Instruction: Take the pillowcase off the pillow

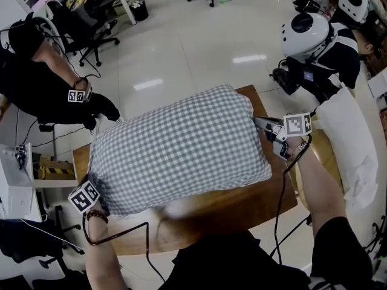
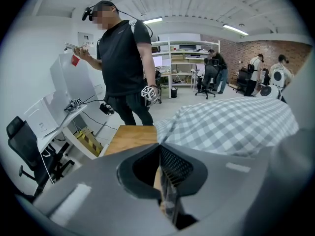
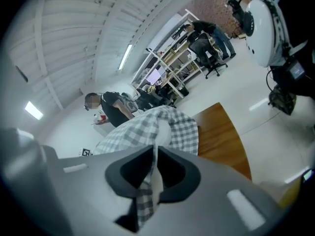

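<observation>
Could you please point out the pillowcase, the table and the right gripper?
pillowcase (image 1: 181,147), head view, middle of its checked top.
table (image 1: 248,203), head view, bare wood by its near edge.
right gripper (image 3: 155,149), right gripper view, between its jaws' tips.

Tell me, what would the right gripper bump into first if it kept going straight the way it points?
The pillow, most likely. The right gripper is shut on the edge of the checked pillowcase, and the pillow lies right ahead of its tips, very close.
</observation>
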Demonstrator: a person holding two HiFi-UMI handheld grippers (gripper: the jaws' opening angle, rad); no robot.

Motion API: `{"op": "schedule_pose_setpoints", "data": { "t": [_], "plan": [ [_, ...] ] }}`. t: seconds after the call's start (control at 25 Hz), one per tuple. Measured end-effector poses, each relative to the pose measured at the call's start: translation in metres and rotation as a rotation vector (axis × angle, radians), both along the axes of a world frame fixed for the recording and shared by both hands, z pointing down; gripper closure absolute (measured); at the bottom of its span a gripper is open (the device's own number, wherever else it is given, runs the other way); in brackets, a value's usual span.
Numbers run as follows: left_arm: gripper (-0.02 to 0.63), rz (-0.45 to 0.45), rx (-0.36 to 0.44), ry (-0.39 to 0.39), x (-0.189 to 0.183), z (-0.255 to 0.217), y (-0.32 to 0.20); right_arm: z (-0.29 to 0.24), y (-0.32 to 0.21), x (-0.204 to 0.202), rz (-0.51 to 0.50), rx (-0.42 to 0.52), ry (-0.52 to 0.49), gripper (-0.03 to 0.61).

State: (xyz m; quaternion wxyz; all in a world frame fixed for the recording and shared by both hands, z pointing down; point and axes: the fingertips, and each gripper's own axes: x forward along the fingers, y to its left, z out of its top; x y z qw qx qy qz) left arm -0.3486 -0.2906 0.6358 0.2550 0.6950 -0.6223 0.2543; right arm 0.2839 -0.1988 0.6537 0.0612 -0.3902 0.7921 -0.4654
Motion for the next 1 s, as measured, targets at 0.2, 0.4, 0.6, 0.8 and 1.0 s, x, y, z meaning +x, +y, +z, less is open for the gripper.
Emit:
{"op": "schedule_pose_setpoints", "data": {
  "t": [0.2,0.4,0.6,0.8,1.0],
  "plan": [
    [0.606,-0.001,0.0,-0.012,0.004,0.01,0.008,0.022,-0.006,0.029,0.093,-0.02,-0.025,0.493],
    [0.606,-0.007,-0.009,-0.018,0.003,0.006,-0.002,0.039,-0.027,0.037,0.096,-0.091,0.054,0.468],
    [0.606,-0.009,-0.013,-0.028,0.008,0.011,-0.008,0.038,-0.049,0.028,0.017,-0.042,-0.043,0.368],
    [0.606,-0.014,-0.012,-0.032,0.007,0.017,-0.009,-0.009,-0.054,-0.008,-0.162,0.142,-0.112,0.309],
    [0.606,-0.013,-0.014,-0.031,0.013,0.011,-0.007,0.015,-0.047,-0.015,-0.153,-0.048,-0.069,0.282]
  ]
}}
